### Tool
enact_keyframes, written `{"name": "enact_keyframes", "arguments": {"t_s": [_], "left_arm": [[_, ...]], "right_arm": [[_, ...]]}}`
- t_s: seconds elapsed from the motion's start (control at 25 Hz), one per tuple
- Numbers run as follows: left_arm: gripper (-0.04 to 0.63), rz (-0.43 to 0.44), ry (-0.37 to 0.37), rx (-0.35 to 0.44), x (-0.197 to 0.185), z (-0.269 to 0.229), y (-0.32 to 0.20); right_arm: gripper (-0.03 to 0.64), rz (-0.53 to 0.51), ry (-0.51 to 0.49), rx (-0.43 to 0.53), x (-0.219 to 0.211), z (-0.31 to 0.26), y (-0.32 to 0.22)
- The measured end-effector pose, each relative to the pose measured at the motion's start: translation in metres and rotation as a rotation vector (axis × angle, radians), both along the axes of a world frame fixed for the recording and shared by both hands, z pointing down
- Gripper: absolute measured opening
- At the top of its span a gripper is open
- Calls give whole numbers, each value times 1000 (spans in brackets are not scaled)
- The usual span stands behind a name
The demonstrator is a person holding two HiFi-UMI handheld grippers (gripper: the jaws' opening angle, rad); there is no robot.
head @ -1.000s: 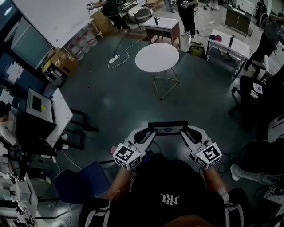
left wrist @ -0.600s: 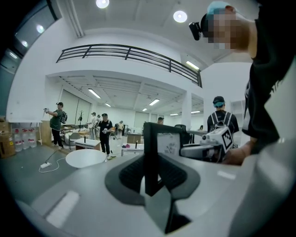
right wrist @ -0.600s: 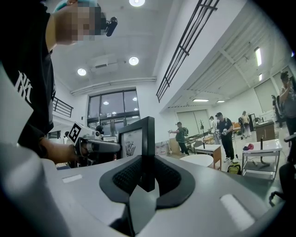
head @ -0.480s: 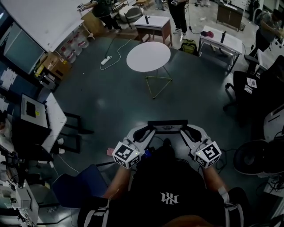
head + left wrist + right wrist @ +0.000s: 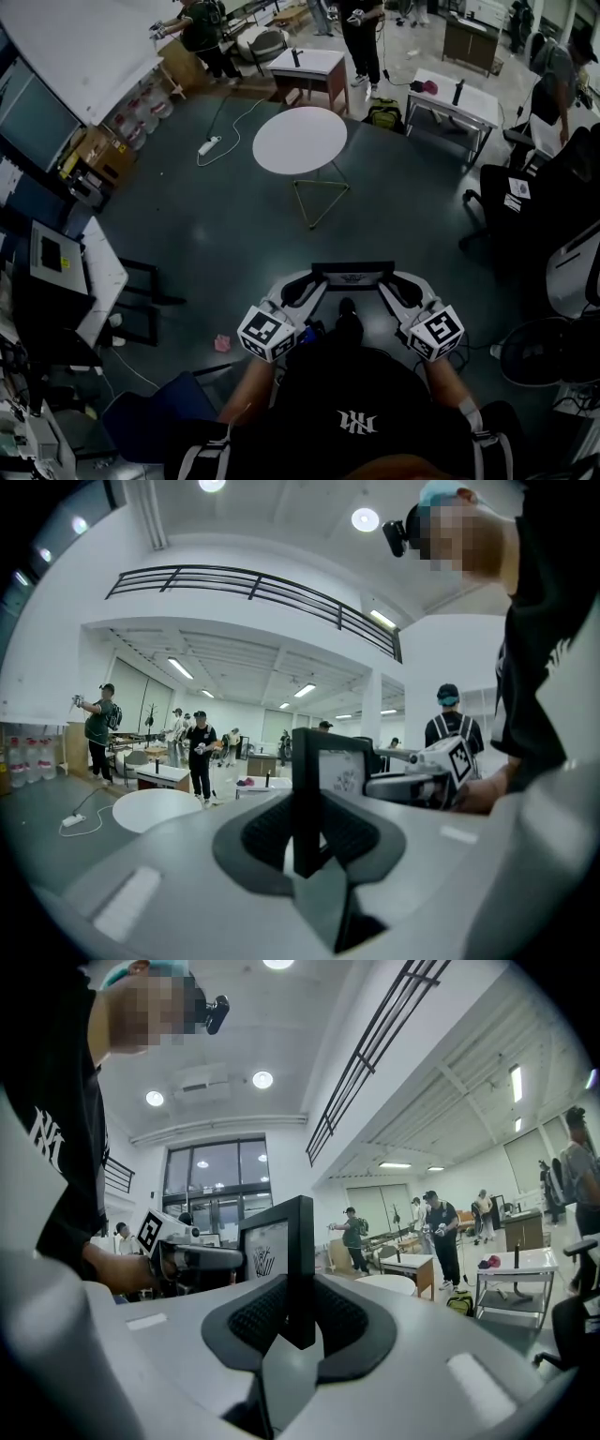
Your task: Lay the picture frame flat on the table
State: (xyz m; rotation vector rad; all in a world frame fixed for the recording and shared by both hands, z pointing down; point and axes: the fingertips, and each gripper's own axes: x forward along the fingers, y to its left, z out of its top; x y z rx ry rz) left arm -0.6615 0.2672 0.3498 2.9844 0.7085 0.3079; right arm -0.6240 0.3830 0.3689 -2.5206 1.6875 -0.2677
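Left gripper (image 5: 302, 834) is clamped on one side edge of the picture frame (image 5: 328, 772). The right gripper (image 5: 298, 1321) is clamped on the opposite edge. In both gripper views the pads are seen pressed against the dark moulding, with nothing else between them.

The frame is held upright between the two grippers, close in front of the person's body and over dark floor (image 5: 225, 244). It touches no surface. From the head view only its top edge is seen, as a dark bar spanning the gap between the jaws. A pale print is seen inside the moulding.

Status, as judged: only the pick-up is done — the laying-down itself has not been started.

The round white table (image 5: 300, 139) stands farther off, ahead and slightly left of the frame, well apart from it, with open floor between. Nothing is seen on its top. It is taken to be the intended surface, though this cannot be confirmed.

Left to do, as judged: the frame is to be brought over the top, tipped from upright to flat, lowered until it rests, and released by both grippers.

Farther still, two small rectangular tables (image 5: 311, 64) and several standing people (image 5: 361, 28) are noted — not involved.
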Motion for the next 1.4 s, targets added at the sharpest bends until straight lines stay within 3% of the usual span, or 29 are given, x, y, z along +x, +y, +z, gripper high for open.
{"name": "enact_keyframes", "arguments": {"t_s": [0.88, 1.4], "left_arm": [[78, -3, 49, -61, 200, -12, -99], [78, 4, 50, -102, 263, 4, -121]], "right_arm": [[77, 5, 33, -70, 201, -25, -97], [78, 27, 35, -83, 262, -10, -120]]}}
